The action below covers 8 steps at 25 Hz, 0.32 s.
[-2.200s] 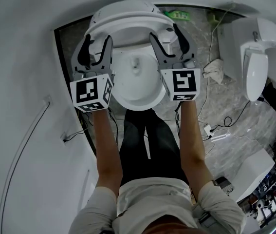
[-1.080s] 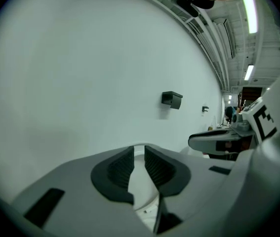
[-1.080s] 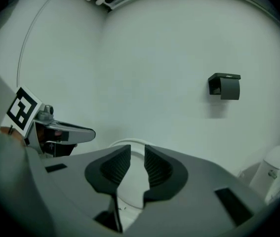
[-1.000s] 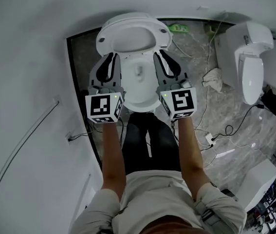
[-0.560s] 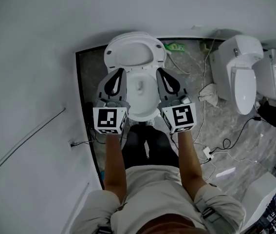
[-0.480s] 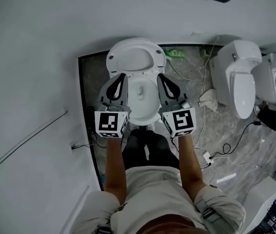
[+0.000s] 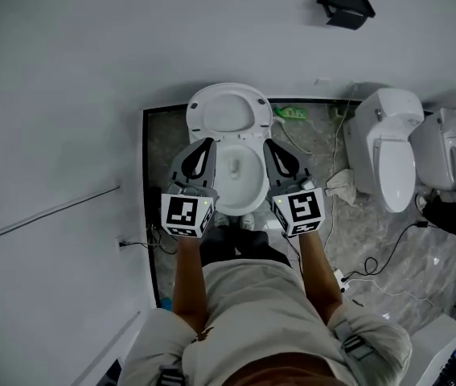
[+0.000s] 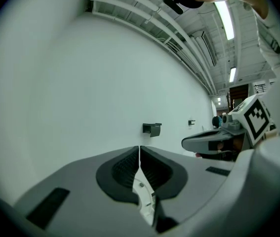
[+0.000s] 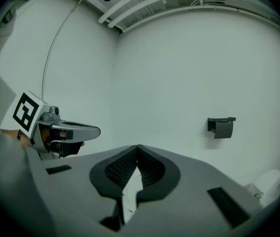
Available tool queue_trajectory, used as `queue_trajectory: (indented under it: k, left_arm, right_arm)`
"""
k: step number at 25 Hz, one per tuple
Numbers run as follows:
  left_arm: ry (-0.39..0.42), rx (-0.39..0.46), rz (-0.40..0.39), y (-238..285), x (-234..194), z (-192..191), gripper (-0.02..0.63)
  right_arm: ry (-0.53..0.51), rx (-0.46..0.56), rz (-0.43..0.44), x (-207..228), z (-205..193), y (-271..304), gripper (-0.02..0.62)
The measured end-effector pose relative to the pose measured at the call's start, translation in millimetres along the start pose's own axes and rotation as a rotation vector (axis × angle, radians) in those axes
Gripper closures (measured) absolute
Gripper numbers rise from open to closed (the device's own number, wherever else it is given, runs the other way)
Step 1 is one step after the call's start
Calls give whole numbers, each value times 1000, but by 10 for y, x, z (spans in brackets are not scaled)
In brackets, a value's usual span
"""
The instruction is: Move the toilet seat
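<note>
I am standing over a toilet, facing the broad white wall (image 7: 67, 95) that is filling most of the head view. The marble floor (image 7: 372, 240) is spreading out toward 3 and 4 o'clock.

The toilet bowl (image 7: 240, 175) is lying open straight ahead of me. At 12 o'clock from it the toilet seat (image 7: 229, 111) is standing upright, leaning back toward the wall, so I am judging the lift as done. A second toilet (image 7: 388, 155) is sitting at 3 o'clock with its lid down, well apart from mine.

I am holding the left hand-held gripper (image 7: 202, 145) above the bowl's rim at 9 o'clock and the right hand-held gripper (image 7: 270, 145) at 3 o'clock. They are flanking the bowl, probably because the seat takes a lift from both sides. Neither is touching the seat. In each gripper view the jaws are pressing together with nothing between them, both pointing up at bare wall. Each hand-held gripper is closed and empty.

A black wall holder (image 7: 345, 6) is hanging at 1 o'clock. A crumpled cloth (image 7: 342, 185) is lying between the two toilets, and thin cables (image 7: 372, 268) are trailing across the floor at 4 o'clock.
</note>
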<state>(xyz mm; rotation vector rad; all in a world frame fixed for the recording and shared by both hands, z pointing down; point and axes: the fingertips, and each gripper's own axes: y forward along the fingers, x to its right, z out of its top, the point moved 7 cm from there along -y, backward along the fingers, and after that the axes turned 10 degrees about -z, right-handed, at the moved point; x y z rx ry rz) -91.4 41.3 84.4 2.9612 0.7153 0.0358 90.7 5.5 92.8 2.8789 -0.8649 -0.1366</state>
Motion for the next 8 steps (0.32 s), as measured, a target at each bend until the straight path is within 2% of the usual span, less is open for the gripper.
queue_trajectory:
  k: [8]
  left_arm:
    - [8,-1,-23,-396,262,-22,577]
  right_arm:
    - [-46,25,38,-180,82,-416,575]
